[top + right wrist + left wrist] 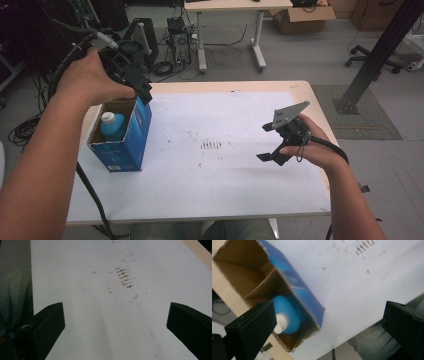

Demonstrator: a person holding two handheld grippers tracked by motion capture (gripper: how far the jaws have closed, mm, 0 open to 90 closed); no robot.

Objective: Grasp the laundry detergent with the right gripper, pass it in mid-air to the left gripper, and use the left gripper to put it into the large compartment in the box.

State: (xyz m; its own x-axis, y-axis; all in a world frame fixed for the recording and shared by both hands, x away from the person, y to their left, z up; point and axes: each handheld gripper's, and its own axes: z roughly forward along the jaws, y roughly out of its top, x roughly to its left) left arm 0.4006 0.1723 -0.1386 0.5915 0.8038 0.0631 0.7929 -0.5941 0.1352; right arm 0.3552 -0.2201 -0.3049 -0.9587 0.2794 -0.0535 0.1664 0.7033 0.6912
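While your left gripper (131,75) hangs over the open top of the blue carton (127,142) at the left of the high view, its fingers (252,327) are spread wide and empty, which suits a reach down into the box. Inside the carton stands a blue bottle (113,126) with a white cap (107,117), upright beside a cardboard divider (265,282); in the left gripper view the cap sits just beside the lower-left finger. Your right gripper (275,142) hovers at the right of the frame, well apart from the carton, fingers spread over the bare white mat (225,170) on the bench (305,92); it looks parked to keep the way free.
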